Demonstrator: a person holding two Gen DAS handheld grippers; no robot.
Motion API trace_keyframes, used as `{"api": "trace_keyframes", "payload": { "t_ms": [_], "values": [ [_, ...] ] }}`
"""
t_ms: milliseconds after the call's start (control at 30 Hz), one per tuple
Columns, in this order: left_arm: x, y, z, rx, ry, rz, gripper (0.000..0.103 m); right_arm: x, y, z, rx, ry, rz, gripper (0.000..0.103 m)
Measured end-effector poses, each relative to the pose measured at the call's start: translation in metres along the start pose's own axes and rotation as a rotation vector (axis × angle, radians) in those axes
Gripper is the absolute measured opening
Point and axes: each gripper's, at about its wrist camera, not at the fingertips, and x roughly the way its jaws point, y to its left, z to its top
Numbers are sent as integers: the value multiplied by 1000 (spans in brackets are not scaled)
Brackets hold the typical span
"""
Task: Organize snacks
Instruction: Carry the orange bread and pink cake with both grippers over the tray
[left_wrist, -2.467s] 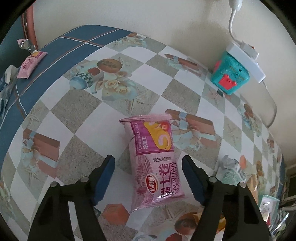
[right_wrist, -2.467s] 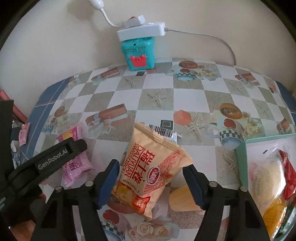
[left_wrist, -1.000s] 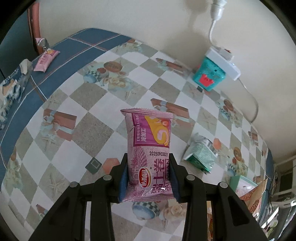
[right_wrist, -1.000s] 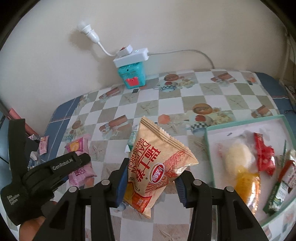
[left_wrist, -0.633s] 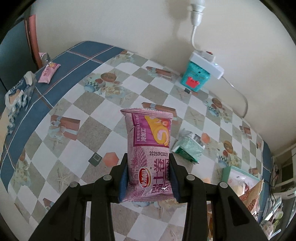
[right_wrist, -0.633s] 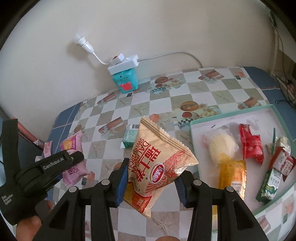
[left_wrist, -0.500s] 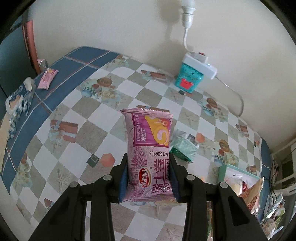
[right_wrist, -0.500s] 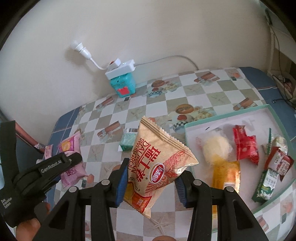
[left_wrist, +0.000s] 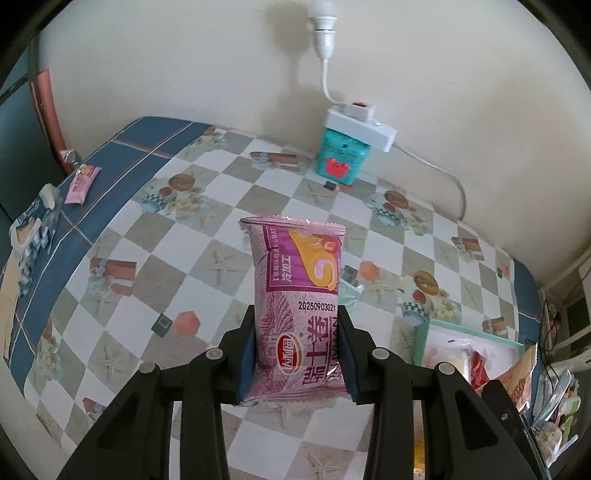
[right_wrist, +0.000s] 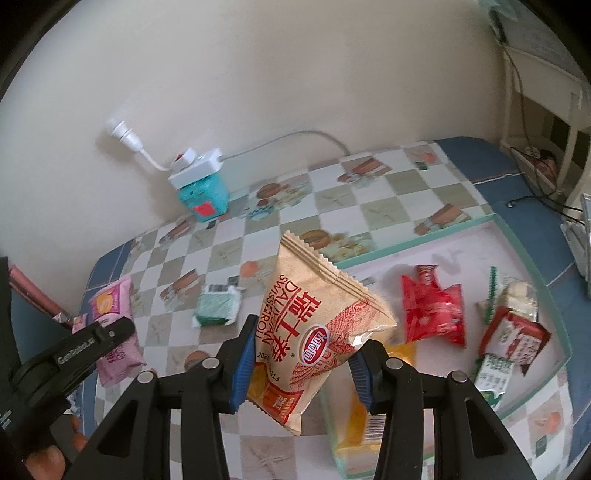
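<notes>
Both packets lifted off the surface and carried toward the tray

The pink packet (left_wrist: 295, 314), lying flat between open pads moments ago, is now clamped upright in the left claw (left_wrist: 297, 354) above the checked surface (left_wrist: 122, 243). The tan packet (right_wrist: 314, 332) is likewise pinched in the right claw (right_wrist: 301, 363), now brought over the edge of the teal tray (right_wrist: 535, 258), where other snacks are already gathered. Only placing is judged to remain.

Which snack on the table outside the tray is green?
The small green packet lying on the checked tablecloth, just beyond the held tan Swiss-roll bag. The other loose packet there, a small pink bar, isn't green.
</notes>
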Motion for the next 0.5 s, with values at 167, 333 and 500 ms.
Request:
{"api": "trace_keyframes", "payload": {
  "t_ms": [167,333,500],
  "values": [
    [-3,-20,-2,36,-9,-17,40,0,-22,5,44,-2,-19,48],
    [-7,-43,-5,78,-13,-42,40,-2,-44,11,80,-14,-52,48],
    [-7,-62,-8,116,-8,-71,40,0,-64,15,101,-17,-108,48]
  ]
}}
